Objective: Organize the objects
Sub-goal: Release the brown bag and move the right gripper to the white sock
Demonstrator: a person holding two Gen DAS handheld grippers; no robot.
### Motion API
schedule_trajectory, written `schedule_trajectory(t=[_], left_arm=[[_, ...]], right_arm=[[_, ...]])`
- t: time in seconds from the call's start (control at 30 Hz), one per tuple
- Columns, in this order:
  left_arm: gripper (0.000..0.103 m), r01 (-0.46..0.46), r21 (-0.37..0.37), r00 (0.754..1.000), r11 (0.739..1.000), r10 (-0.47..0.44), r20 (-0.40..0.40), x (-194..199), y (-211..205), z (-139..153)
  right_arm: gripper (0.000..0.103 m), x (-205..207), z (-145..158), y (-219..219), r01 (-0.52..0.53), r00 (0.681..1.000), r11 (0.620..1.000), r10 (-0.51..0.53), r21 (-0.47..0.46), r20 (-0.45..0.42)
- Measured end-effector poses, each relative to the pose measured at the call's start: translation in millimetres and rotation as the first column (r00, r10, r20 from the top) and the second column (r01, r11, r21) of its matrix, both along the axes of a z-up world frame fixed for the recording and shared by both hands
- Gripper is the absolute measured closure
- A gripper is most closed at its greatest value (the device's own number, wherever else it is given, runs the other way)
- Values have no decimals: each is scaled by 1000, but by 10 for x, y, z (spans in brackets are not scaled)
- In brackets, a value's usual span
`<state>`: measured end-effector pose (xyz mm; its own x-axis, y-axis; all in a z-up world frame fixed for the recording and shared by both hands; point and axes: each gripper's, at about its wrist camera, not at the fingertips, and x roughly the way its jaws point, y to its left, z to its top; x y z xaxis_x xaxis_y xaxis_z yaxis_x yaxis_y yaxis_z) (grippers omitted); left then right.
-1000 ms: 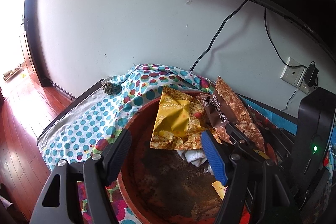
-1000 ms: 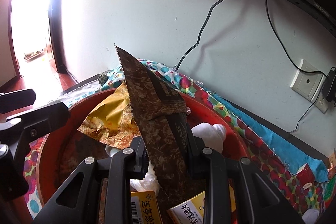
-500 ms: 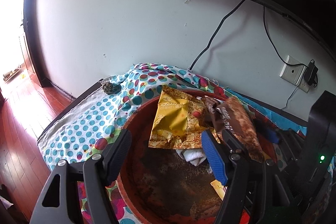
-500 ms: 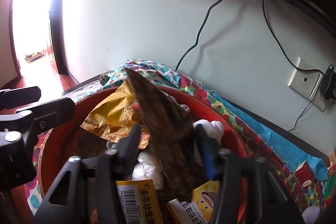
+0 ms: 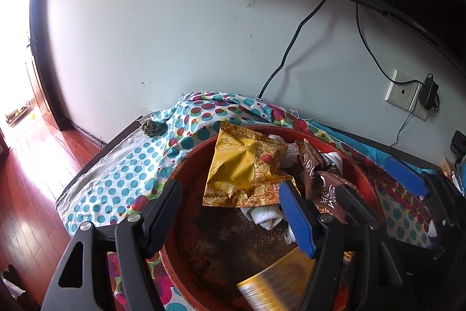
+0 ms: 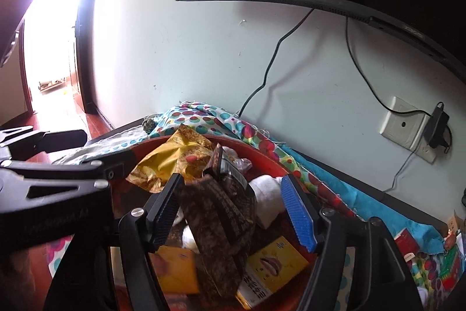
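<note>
The right gripper tilts down over the round red basin – jaws just opened, seemingly clear of the brown crinkled snack packet; the left gripper gapes empty.

Right tool jaws just opened; left tool gapes too.

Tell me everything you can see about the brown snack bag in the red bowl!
The brown snack bag is a crinkly, shiny packet, dark brown with a speckled pattern and white lettering. It lies tilted in the red bowl, leaning over white cloth and yellow boxes, beside a yellow snack bag. It sits between the jaws of the right gripper, which have just been opening; the pads no longer squeeze it.
</note>
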<state>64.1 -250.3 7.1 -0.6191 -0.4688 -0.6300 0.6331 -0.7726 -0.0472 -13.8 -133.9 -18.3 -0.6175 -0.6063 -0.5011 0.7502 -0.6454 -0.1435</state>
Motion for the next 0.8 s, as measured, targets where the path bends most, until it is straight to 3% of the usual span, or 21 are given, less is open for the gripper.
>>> schedule_trajectory(t=[0.33,0.57,0.8], left_arm=[[32,29,-56,1000,998,-28,12,-62,187,37],[32,75,-91,996,993,-71,45,-177,384,-2],[32,123,-115,991,986,-117,58,-260,571,-27]], right_arm=[[35,-235,5,1040,205,978,978,-205,-21,28],[34,-561,-132,2054,418,904,908,-416,-6,94],[34,-799,-416,2604,521,839,852,-523,55,151]])
